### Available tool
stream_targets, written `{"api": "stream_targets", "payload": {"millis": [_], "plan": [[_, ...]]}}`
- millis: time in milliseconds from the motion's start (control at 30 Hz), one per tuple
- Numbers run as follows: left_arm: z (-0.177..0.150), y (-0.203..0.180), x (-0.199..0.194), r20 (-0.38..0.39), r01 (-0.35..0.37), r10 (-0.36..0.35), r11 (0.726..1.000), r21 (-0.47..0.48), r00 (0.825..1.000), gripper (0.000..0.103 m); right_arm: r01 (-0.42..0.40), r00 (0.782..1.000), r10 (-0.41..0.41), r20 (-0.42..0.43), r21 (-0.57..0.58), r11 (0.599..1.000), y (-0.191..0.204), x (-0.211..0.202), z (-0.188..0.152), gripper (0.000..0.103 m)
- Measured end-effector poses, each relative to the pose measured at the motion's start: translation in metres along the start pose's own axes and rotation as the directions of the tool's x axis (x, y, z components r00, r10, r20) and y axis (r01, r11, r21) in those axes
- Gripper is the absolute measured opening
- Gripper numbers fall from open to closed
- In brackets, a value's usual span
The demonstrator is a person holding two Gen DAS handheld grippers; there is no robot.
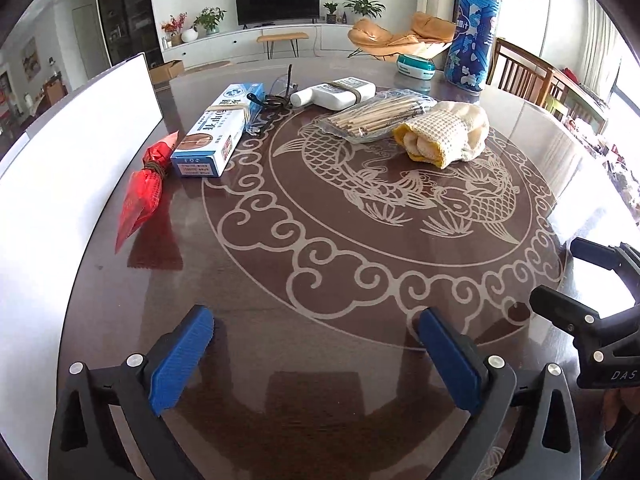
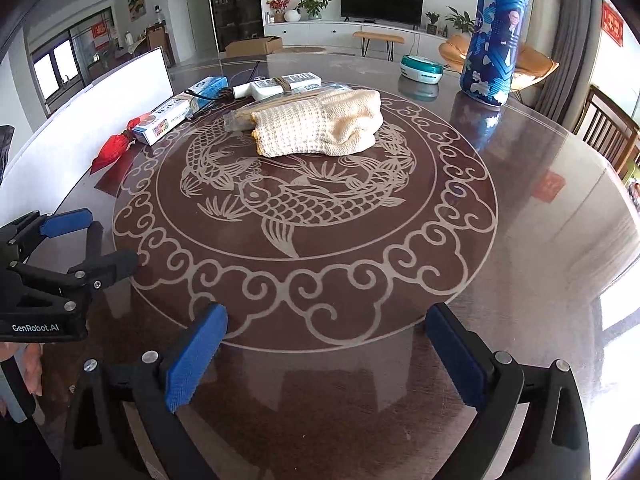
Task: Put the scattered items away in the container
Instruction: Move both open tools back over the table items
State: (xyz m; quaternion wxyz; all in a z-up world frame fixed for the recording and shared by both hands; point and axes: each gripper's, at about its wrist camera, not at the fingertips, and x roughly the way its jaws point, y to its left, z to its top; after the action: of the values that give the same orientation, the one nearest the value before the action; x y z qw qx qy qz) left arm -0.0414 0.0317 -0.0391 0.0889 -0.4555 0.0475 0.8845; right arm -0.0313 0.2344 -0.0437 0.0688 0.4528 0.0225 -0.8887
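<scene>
The round dark surface (image 1: 248, 264) with its pale fish pattern is carrying everything. A white container (image 1: 72, 152) is standing along its edge, at about ten o'clock from the left claw (image 1: 316, 360). The cream knitted cloth (image 2: 320, 128) is lying at twelve o'clock from the right claw (image 2: 324, 360), well apart from it, resting partly on a bag of wooden sticks (image 1: 380, 116). A blue-and-white box (image 1: 220, 132) and a red wrapped bundle (image 1: 146, 184) are sitting at eleven o'clock from the left claw, near the container. Both claws are standing wide apart, holding nothing, hovering over bare surface.
</scene>
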Motion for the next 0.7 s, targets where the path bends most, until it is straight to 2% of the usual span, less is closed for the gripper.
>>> {"api": "stream_targets", "payload": {"millis": [233, 700], "plan": [[-0.0016, 0.0019, 0.0003, 0.005, -0.004, 0.004, 1.0, -0.007, 1.0, 0.103, 0.025, 1.0, -0.025, -0.013, -0.014, 1.0, 0.0039, 0.0028, 0.0004, 0.103], [-0.0017, 0.0026, 0.0003, 0.005, -0.004, 0.004, 1.0, -0.008, 1.0, 0.103, 0.025, 1.0, -0.025, -0.014, -0.014, 1.0, 0.0033, 0.0032, 0.0008, 0.103]]}}
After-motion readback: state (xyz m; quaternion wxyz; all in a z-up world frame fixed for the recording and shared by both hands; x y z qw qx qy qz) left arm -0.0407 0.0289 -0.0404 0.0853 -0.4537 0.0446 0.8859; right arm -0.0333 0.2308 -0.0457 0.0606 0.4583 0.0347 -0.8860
